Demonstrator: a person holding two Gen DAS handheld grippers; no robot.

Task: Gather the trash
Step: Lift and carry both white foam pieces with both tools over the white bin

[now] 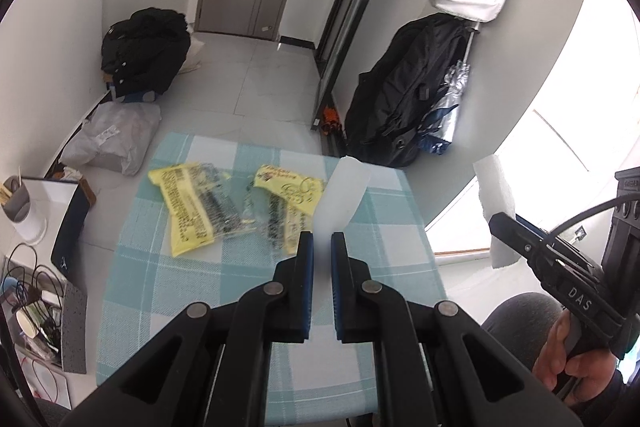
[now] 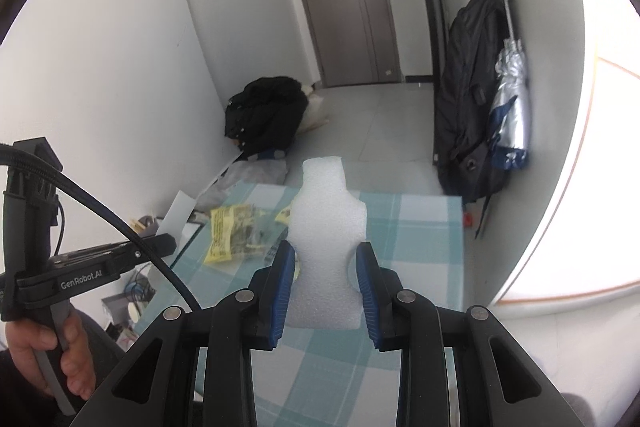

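A white foam piece (image 2: 326, 247) is held between the blue pads of my right gripper (image 2: 325, 259), lifted above the checked tablecloth (image 2: 416, 239); it also shows in the left wrist view (image 1: 494, 203) at the right. My left gripper (image 1: 321, 241) is nearly shut and empty, hovering over the table. Two yellow printed plastic wrappers (image 1: 192, 205) (image 1: 290, 189) lie on the cloth ahead of it. A translucent white strip (image 1: 345, 195) lies just beyond the left fingertips.
The small table (image 1: 168, 291) has a teal and white checked cloth. To its left stand a white cup (image 1: 24, 207), a dark tablet (image 1: 70, 227) and a box of cables (image 1: 36, 307). Black bags (image 1: 146, 49) (image 1: 404, 95) and a grey parcel (image 1: 114, 139) lie on the floor beyond.
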